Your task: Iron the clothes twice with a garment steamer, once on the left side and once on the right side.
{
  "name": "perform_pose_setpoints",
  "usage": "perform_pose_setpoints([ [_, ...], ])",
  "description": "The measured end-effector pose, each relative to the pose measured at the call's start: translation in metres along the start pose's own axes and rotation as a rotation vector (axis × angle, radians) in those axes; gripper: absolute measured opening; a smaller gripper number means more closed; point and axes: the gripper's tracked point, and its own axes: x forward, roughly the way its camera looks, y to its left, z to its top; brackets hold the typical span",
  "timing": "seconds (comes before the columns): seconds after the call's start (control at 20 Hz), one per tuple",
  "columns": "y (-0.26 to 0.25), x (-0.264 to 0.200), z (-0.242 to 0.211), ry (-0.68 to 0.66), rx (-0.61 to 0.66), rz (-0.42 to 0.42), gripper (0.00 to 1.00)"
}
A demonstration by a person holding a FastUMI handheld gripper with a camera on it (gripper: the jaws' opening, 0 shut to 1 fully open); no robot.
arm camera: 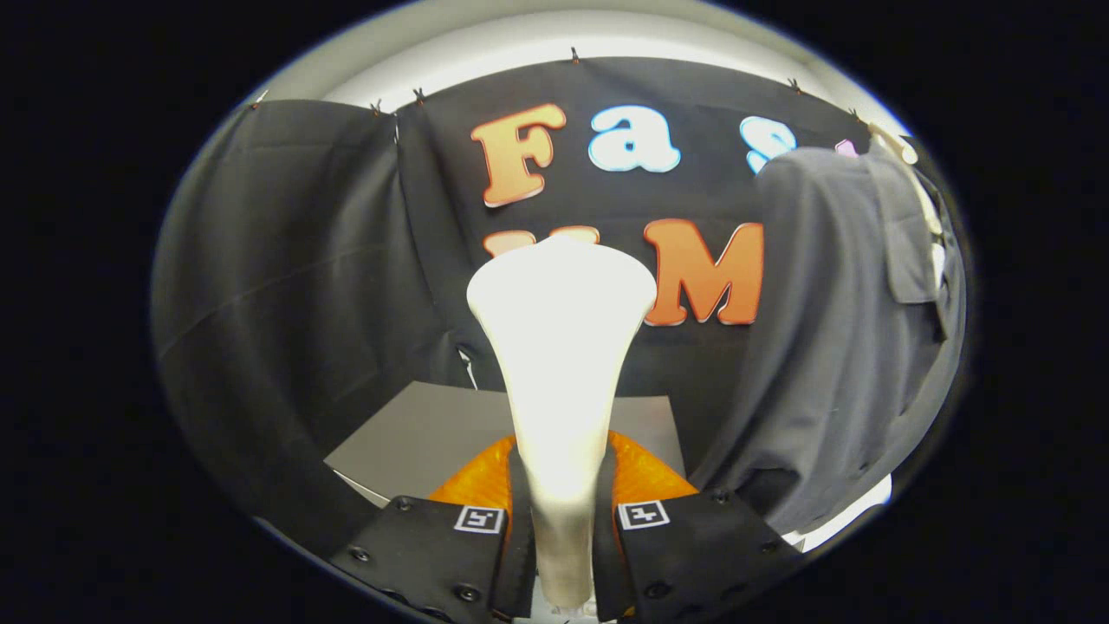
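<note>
A white garment steamer (561, 364) stands upright between the two fingers, its narrow handle clamped by them and its wide head rising above. My gripper (561, 520) is shut on that handle. A dark grey garment (832, 347) hangs to the right, beyond the fingers, with a pocket near its top and its hem reaching down near the table. The steamer's head is apart from the garment, left of it.
A grey table (433, 433) lies below and ahead of the fingers. The black cloth wall (286, 277) closes the back and left. A pale hanger or rack part (905, 152) shows at the garment's top right.
</note>
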Motion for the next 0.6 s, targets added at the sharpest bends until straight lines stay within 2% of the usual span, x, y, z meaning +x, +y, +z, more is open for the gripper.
perform_pose_setpoints([
  [0.2,-0.041,-0.069,0.016,-0.098,-0.005,-0.060,0.34],
  [0.3,-0.075,-0.096,0.024,-0.143,0.002,-0.118,0.34],
  [0.6,-0.177,-0.130,0.020,-0.203,0.044,-0.278,0.34],
])
